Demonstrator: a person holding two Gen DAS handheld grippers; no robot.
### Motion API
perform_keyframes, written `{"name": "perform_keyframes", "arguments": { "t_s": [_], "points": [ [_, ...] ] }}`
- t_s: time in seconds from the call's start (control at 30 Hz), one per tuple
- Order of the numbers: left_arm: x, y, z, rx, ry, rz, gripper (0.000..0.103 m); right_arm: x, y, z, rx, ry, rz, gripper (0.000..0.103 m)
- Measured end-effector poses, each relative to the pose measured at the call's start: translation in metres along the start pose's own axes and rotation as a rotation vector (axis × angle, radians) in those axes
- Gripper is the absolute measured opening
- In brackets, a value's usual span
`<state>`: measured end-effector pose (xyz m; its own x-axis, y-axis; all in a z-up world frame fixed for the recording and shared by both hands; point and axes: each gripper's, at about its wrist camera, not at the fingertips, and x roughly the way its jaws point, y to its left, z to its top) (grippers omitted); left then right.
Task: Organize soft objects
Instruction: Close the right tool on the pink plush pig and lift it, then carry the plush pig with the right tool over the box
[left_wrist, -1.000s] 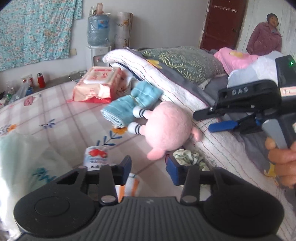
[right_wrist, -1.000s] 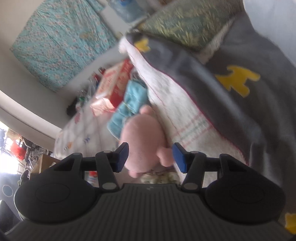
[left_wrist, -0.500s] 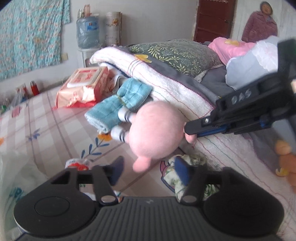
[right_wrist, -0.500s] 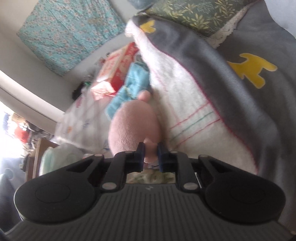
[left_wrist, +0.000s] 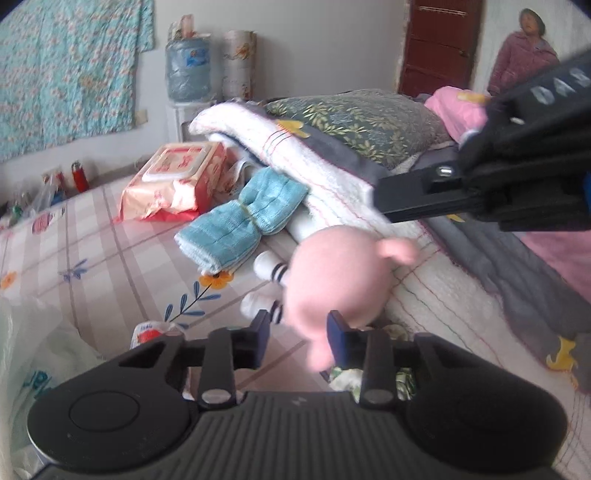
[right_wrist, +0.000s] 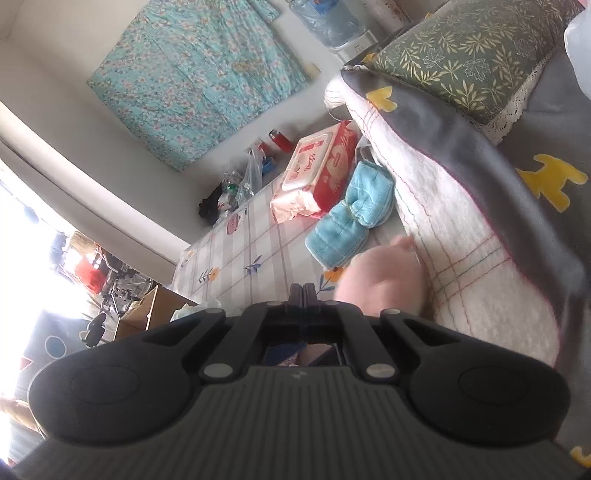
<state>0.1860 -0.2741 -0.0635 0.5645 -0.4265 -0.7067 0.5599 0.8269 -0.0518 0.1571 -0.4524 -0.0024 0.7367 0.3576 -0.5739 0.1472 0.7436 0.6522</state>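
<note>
A round pink plush toy (left_wrist: 338, 280) with striped white legs lies on the bed beside a folded blue towel (left_wrist: 242, 223). My left gripper (left_wrist: 298, 334) is open, its fingers just in front of the plush. My right gripper (right_wrist: 303, 291) is shut with nothing between its fingers; the plush (right_wrist: 384, 282) lies to its right against the white quilt (right_wrist: 461, 236). The right gripper's body crosses the upper right of the left wrist view (left_wrist: 498, 177). The blue towel also shows in the right wrist view (right_wrist: 351, 218).
A red-and-white wet-wipe pack (left_wrist: 177, 181) lies behind the towel. A green leaf-pattern pillow (left_wrist: 365, 125) rests on the folded quilt. A white plastic bag (left_wrist: 40, 354) sits at the near left. A green patterned cloth (left_wrist: 354, 376) lies under the left gripper. A person (left_wrist: 524, 62) stands by the door.
My right gripper closed on the plush's small limb, then lost it; its fingers now meet empty and the plush lies to its right. My left gripper moved closer to the plush.
</note>
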Motion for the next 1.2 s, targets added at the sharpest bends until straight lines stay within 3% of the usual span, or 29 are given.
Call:
{"name": "perform_keyframes", "arguments": {
  "t_s": [0.13,0.2,0.27,0.4,0.67,0.77,0.87,1.03,1.2],
  "points": [
    [0.004,0.011,0.0,-0.05,0.022,-0.007,0.034,-0.007,-0.003,-0.002,0.011,-0.023,-0.069,0.005],
    [-0.001,0.012,-0.001,-0.045,0.012,-0.021,0.034,-0.006,-0.012,-0.002,0.03,-0.028,-0.109,0.027],
    [-0.005,0.009,-0.001,-0.029,-0.007,-0.032,0.037,-0.006,-0.021,-0.004,0.037,-0.033,-0.15,0.039],
    [-0.003,0.002,0.005,-0.003,-0.023,-0.052,0.063,0.008,-0.042,-0.002,0.102,0.002,-0.182,0.053],
    [0.021,-0.005,0.017,0.013,0.001,-0.075,0.066,0.054,-0.06,0.008,0.162,0.059,-0.164,0.056],
    [0.03,-0.009,0.02,0.029,0.031,-0.087,0.058,0.061,-0.061,0.008,0.166,0.067,-0.138,0.056],
    [0.031,-0.009,0.017,0.019,0.03,-0.077,0.059,0.064,-0.061,0.007,0.194,0.082,-0.1,0.056],
    [0.004,-0.003,0.017,-0.012,-0.003,-0.1,0.058,0.052,-0.047,0.005,0.185,0.067,-0.079,0.056],
    [-0.051,0.009,0.023,-0.028,-0.101,-0.107,0.058,0.018,-0.007,0.006,0.116,0.029,-0.02,0.056]
  ]
}}
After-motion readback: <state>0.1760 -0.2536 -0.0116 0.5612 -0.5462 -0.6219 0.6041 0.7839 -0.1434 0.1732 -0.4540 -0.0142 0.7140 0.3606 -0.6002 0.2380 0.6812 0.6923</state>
